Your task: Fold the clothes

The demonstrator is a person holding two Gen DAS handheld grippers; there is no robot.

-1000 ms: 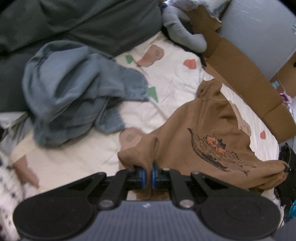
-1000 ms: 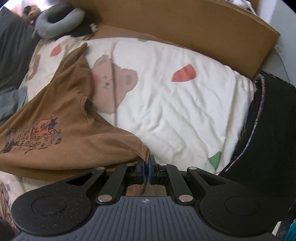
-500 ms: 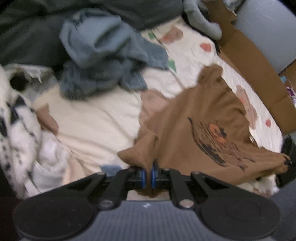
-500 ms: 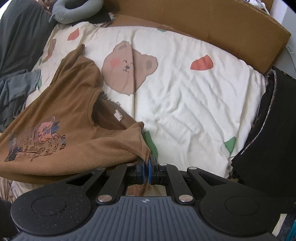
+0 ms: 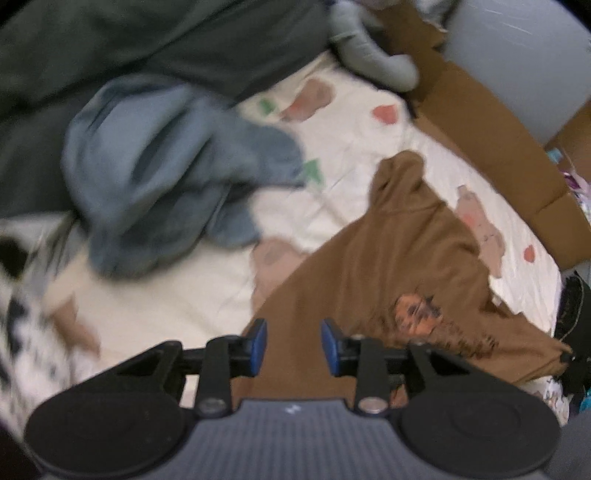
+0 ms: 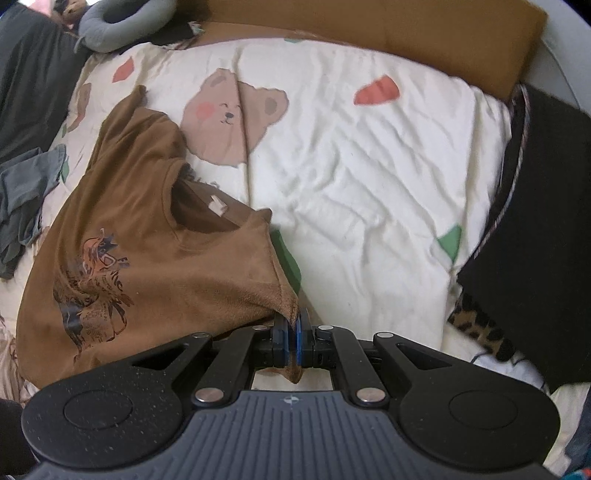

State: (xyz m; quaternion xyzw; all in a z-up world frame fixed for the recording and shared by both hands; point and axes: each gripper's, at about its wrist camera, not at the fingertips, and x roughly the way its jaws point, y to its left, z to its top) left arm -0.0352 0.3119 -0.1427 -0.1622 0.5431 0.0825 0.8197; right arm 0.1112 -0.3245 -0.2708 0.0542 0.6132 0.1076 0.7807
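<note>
The left gripper (image 5: 293,345) is opening its jaws above the brown shirt (image 5: 388,266), and nothing is pinched between them. The shirt lies at the left of the bear blanket (image 6: 369,166). The right gripper (image 6: 293,330) pinches the shirt's edge tight.

Home bedroom: bed with bear-print sheet (image 6: 369,177), neck pillow (image 6: 122,26), heaped clothes (image 5: 166,177), cardboard (image 6: 369,33) alongside.
</note>
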